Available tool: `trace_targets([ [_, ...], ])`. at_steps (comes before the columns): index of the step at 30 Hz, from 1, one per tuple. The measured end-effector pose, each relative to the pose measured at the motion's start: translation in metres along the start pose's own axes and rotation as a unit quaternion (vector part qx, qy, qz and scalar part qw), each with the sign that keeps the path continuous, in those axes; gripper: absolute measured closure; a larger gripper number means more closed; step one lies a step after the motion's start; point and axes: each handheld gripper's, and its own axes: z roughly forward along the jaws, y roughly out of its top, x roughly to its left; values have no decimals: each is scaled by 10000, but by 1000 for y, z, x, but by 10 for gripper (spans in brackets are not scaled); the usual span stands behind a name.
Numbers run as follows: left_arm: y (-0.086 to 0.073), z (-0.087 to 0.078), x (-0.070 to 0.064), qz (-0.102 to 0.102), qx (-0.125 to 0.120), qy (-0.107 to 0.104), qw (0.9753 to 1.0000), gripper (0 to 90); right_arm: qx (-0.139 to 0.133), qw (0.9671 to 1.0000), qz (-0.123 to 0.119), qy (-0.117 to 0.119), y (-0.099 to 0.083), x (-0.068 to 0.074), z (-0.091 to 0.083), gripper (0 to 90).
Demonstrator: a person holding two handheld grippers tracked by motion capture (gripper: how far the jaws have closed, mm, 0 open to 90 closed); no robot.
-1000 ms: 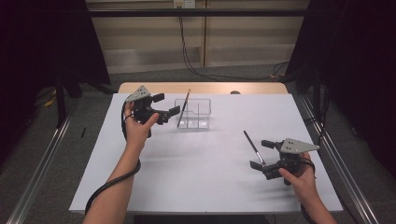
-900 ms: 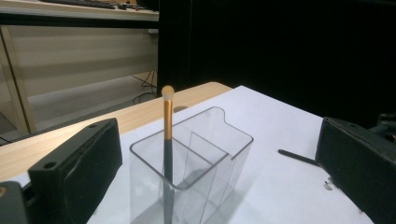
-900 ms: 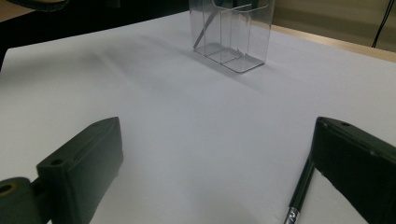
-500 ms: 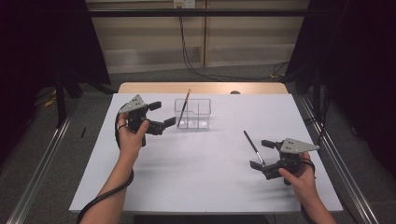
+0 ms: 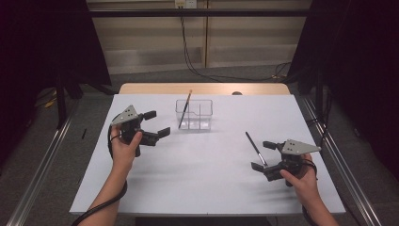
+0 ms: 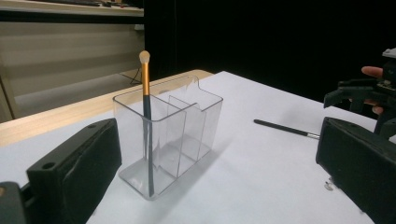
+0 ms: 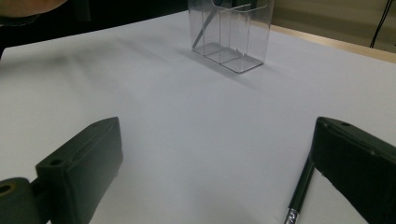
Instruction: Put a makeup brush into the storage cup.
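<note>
Left gripper (image 5: 156, 124): jaws spread wide, empty, held near the table's left edge, just left of the organizer.
Right gripper (image 5: 264, 156): jaws spread, near the right front corner (the black brush (image 5: 255, 148) lay by one jaw, ungripped).
Clear organizer (image 5: 200, 114): stood toward the far edge, mid-table.
Gold-handled brush (image 5: 185, 109): leaned upright in the organizer's left compartment.
Table (image 5: 197, 179): white top.

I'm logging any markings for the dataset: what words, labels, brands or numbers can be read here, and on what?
None can be read.
Organizer: clear plastic, no label.
Standing brush: plain gold and dark handle.
Brush on the table: no readable mark.
Left gripper and right gripper: no print visible.
</note>
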Motion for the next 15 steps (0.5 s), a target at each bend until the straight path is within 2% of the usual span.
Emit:
trace_targets([
  [15,-13,-22,-10,-64,68,-41,9999,1,-30,9999,-68,-80,3,2,-2,18],
])
